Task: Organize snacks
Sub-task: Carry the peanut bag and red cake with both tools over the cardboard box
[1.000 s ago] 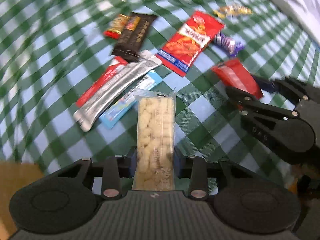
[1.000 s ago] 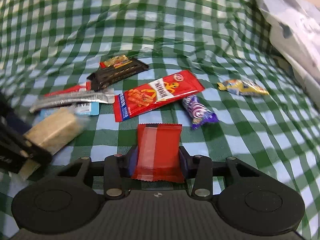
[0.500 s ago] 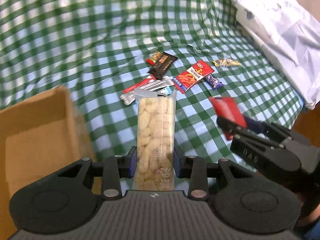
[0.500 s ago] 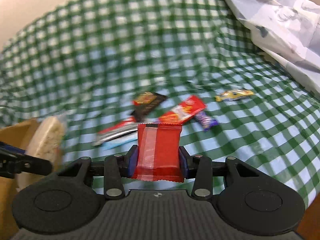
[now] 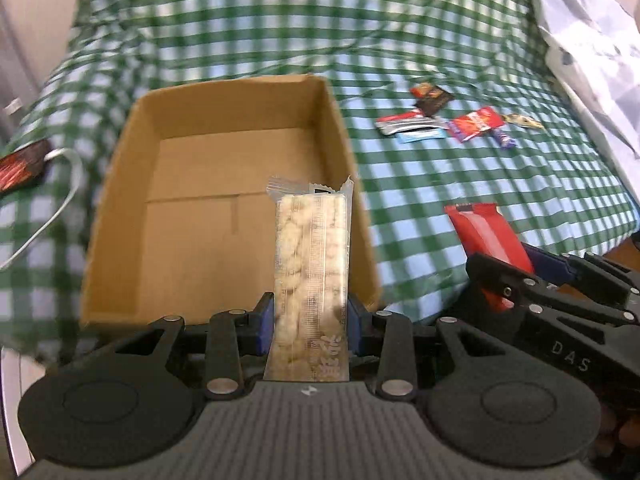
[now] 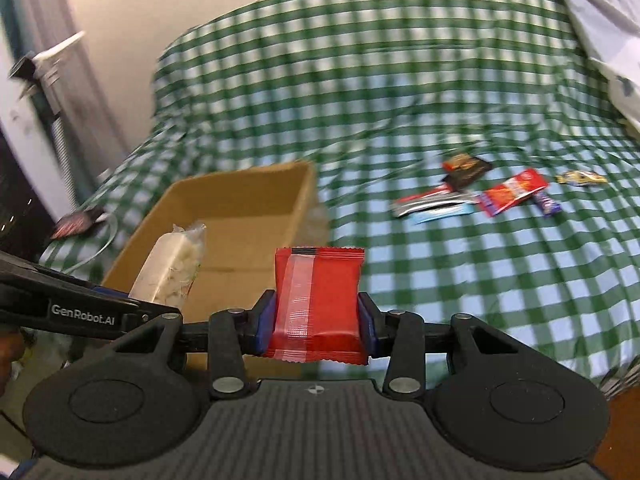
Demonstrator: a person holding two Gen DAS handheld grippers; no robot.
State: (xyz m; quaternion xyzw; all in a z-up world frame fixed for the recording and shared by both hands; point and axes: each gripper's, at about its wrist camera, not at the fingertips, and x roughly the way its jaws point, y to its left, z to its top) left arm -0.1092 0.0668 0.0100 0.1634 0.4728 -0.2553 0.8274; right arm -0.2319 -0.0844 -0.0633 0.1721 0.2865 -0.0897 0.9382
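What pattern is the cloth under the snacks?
Green, white and pale blue checks on the cloth; the right wrist view shows it best.

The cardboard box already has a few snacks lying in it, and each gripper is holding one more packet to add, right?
Not quite. The cardboard box holds no snacks yet: the left wrist view shows only its bare floor. The rest is right: the left gripper grips a clear packet of pale puffs, and the right gripper grips a red packet.
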